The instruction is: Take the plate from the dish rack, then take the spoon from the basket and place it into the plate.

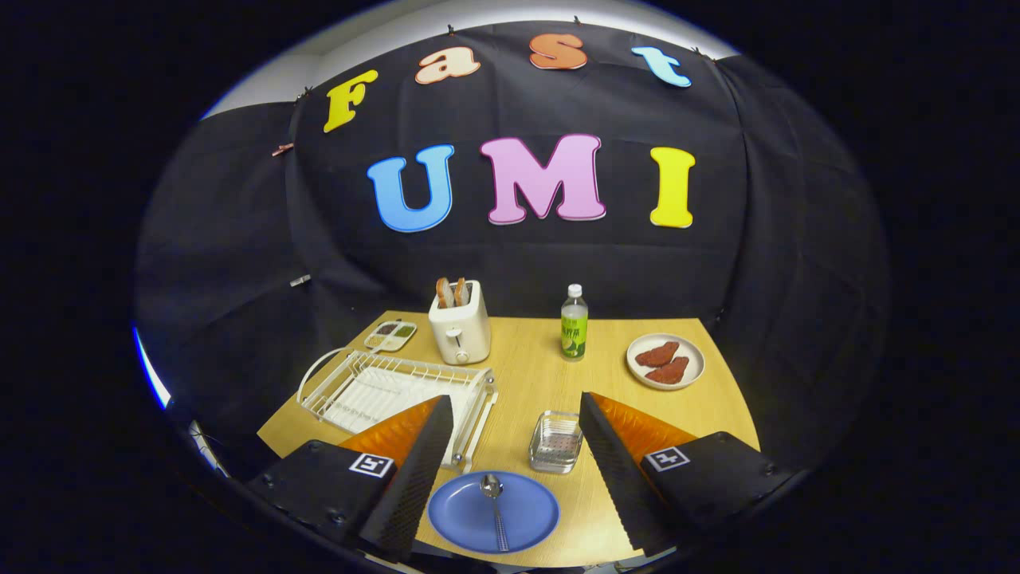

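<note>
The gripper (516, 422) hung released above the plate (494, 512); a careless dip could have knocked the spoon (495, 502) off.

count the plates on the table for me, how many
2. A blue plate with the spoon on it lies between the open claw's fingers. A white plate holding reddish food sits beyond them, right of the bottle.

Dish rack (394, 391): near corner hidden behind one finger of the gripper (516, 414), whose fingers stand wide apart; small divided tray (391, 335): contents too small to tell; bottle (574, 323): label illegible.
</note>
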`<state>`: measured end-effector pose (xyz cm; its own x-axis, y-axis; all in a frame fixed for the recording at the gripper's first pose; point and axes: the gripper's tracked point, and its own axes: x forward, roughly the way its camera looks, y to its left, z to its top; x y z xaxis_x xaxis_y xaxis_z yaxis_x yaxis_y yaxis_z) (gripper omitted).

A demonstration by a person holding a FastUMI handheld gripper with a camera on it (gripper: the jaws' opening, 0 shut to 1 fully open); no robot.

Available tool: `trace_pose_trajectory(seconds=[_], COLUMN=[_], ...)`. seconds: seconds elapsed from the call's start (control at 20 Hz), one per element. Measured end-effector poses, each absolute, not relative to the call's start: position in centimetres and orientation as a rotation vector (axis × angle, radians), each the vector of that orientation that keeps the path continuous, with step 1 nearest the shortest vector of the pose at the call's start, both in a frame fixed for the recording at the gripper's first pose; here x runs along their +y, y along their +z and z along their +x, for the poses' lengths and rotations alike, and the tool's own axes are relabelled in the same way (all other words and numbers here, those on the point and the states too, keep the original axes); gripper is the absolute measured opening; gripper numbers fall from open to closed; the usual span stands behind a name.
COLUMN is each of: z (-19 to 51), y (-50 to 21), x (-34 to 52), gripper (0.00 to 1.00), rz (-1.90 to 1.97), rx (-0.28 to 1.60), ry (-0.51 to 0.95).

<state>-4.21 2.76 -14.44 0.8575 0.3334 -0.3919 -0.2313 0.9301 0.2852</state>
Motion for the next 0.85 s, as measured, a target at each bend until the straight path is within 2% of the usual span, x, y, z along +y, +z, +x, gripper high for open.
trace_pose_trajectory(seconds=[0.45, 0.85], z=[-1.1, -0.5], y=[-3.8, -1.0], x=[-2.4, -4.1], gripper=[0.98, 0.99], rz=[0.173, 0.169], rx=[0.176, 0.104], ry=[0.208, 0.185])
